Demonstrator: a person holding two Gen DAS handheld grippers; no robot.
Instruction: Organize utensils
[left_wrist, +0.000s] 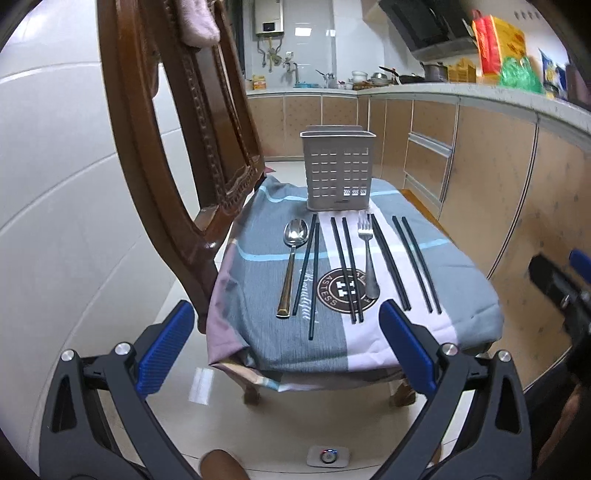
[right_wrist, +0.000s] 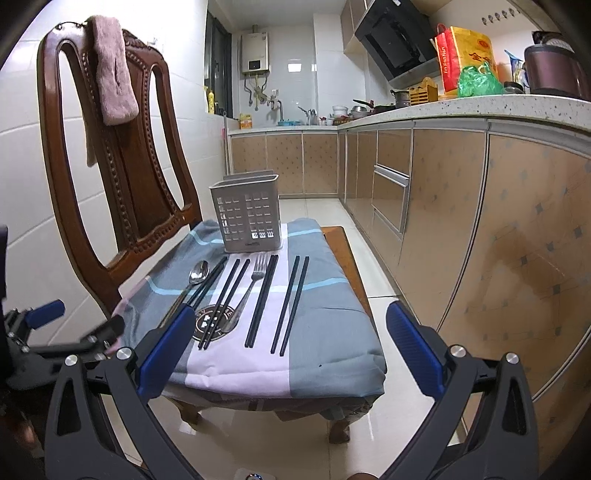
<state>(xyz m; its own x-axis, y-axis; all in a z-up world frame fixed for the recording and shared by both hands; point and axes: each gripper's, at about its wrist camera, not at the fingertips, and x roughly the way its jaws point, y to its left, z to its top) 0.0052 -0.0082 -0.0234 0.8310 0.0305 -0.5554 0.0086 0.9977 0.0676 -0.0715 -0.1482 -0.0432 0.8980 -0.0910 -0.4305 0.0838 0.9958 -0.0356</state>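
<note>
1. While nothing is yet lifted, left gripper (left_wrist: 287, 343) and right gripper (right_wrist: 290, 347) hover spread apart and empty, near the cloth (left_wrist: 461, 295).
2. Spoon (left_wrist: 291, 258), chopsticks (left_wrist: 421, 264) and fork (left_wrist: 367, 254) lie side by side.
3. Holder (left_wrist: 338, 170) stands upright at the far end; next move likely calls for pinching one utensil.

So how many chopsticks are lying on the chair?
8, in four pairs on the cloth: one pair beside the spoon, one left of the fork, one right of it, one farthest right. None seem hidden.
</note>
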